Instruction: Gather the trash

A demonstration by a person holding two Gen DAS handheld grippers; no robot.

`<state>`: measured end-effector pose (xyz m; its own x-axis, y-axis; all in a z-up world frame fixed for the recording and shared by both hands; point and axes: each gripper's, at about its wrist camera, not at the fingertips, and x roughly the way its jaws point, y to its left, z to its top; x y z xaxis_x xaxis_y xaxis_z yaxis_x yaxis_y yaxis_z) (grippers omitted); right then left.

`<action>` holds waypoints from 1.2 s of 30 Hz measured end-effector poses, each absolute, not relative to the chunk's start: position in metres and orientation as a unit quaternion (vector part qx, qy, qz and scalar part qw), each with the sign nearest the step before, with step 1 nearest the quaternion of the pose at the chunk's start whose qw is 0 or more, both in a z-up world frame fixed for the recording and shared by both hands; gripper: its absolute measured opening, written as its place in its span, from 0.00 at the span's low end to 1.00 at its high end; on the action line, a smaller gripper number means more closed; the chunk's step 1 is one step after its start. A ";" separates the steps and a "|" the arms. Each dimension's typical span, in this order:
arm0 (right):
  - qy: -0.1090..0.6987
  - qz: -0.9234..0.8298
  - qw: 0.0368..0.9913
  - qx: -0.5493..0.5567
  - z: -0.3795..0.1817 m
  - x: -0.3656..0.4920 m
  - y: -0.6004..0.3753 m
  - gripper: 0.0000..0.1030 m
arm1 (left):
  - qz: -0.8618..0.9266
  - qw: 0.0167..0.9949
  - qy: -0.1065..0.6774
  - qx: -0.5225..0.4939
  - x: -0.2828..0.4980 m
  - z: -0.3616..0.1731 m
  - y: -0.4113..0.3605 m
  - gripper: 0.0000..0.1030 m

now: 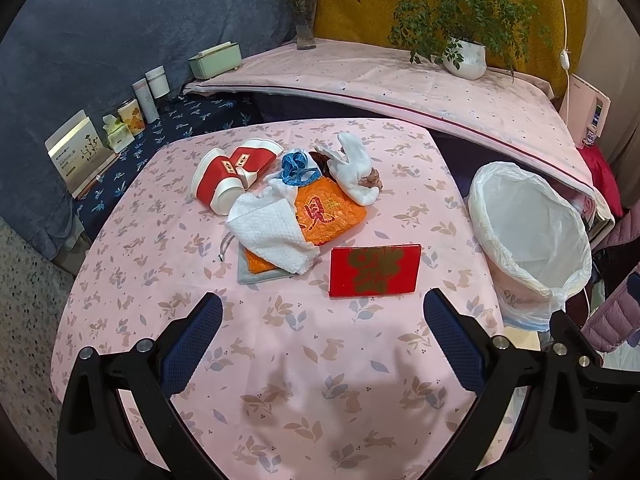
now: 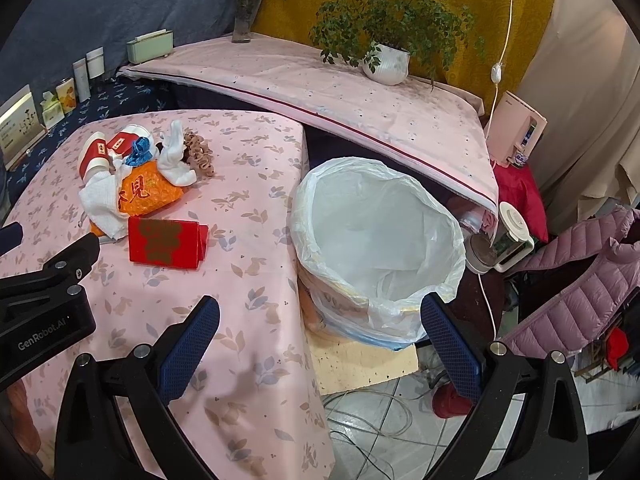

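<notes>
Table (image 1: 280, 360): a pink leaf-print cloth covers it; the trash sits in one heap toward its far side.
Bin (image 2: 380, 240): lined with a white bag, standing just off the table's right edge, apparently nothing in it yet.
Trash heap: two red-and-white paper cups (image 1: 228, 176) on their sides, a white paper towel (image 1: 272, 236) draped over an orange wrapper (image 1: 332, 216), a blue scrap (image 1: 298, 168), a white glove-like rag (image 1: 356, 172).
Red card (image 1: 375, 270): nearest the claws, apart from the heap.
Left claw (image 1: 323, 344): released, jaws wide, holding nothing, aimed at the card.
Right claw (image 2: 320, 344): also spread and unladen, hovering by the bin.
Advice: probably take the card first (pinch its raised folded edge, not the flat face), then carry it over the bin's mouth.
Views: only the right wrist shows the card's fold and the bin's inside.
</notes>
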<state>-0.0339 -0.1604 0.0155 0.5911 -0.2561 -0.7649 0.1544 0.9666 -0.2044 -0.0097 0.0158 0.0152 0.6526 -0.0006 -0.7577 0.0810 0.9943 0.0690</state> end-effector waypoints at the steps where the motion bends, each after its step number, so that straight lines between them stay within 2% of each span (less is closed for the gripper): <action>1: 0.437 -0.115 0.890 -0.059 0.016 -0.034 -0.160 0.93 | -0.021 0.908 0.415 0.048 -0.010 0.016 0.017 0.93; 36: 0.429 -0.121 0.893 -0.055 0.023 -0.036 -0.165 0.93 | -0.009 0.913 0.404 0.048 -0.015 0.017 0.012 0.93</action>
<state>-0.0358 -0.1646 0.0230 0.6021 -0.2633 -0.7538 0.1682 0.9647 -0.2026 -0.0145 0.0118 0.0174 0.6728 0.0222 -0.7395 0.0557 0.9952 0.0806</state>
